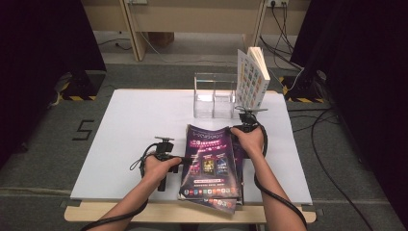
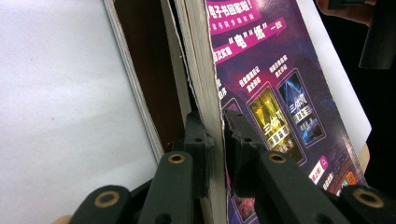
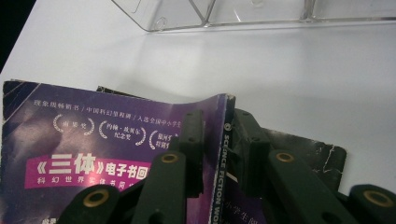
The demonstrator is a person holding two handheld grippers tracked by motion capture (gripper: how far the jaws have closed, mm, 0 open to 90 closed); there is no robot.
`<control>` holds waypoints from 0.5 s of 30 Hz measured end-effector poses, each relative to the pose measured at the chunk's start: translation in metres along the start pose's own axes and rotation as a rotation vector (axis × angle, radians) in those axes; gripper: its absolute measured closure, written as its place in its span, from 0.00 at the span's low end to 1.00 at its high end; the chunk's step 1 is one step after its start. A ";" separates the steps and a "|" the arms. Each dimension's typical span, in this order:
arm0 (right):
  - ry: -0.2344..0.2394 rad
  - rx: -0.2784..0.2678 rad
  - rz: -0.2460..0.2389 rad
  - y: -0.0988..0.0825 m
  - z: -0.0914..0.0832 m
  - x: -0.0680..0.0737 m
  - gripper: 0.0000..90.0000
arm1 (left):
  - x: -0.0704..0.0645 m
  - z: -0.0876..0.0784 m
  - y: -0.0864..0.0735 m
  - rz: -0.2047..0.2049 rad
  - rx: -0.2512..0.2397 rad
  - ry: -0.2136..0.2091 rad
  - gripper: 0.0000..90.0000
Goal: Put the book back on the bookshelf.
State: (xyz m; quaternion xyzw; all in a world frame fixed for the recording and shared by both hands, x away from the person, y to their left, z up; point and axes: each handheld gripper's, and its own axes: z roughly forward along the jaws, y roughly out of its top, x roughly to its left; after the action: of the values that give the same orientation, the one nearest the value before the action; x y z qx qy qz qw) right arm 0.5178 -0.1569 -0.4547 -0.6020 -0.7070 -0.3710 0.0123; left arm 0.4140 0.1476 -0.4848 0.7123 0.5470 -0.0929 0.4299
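Lift step, by my read: purple book (image 1: 210,161) tilted up off stack near table (image 1: 130,125) front edge. Left hand-held gripper (image 2: 215,140) clamps fore-edge; right hand-held gripper (image 3: 219,140) pinches spine. Next: raise w/ both, carry to clear rack (image 1: 214,96).
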 end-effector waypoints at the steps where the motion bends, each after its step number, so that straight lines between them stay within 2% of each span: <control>1: 0.005 0.008 -0.002 0.000 0.001 -0.001 0.82 | 0.000 0.000 0.000 -0.001 -0.001 0.000 0.89; 7: 0.020 0.045 0.003 -0.004 0.006 -0.001 0.79 | 0.000 0.000 0.000 -0.001 0.004 0.000 0.89; 8: 0.020 0.038 -0.003 -0.004 0.006 -0.001 0.79 | 0.000 0.000 0.000 0.001 0.003 0.000 0.89; 12: 0.029 0.034 0.015 -0.004 0.004 0.001 0.85 | 0.001 -0.001 0.000 0.001 0.003 -0.001 0.88; 15: 0.050 0.024 0.004 -0.001 0.000 0.005 0.91 | 0.002 -0.002 -0.001 -0.001 -0.006 0.001 0.86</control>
State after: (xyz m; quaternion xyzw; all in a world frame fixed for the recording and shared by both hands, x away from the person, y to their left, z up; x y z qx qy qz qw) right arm 0.5154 -0.1529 -0.4527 -0.5938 -0.7095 -0.3776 0.0381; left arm 0.4127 0.1503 -0.4851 0.7109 0.5477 -0.0911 0.4317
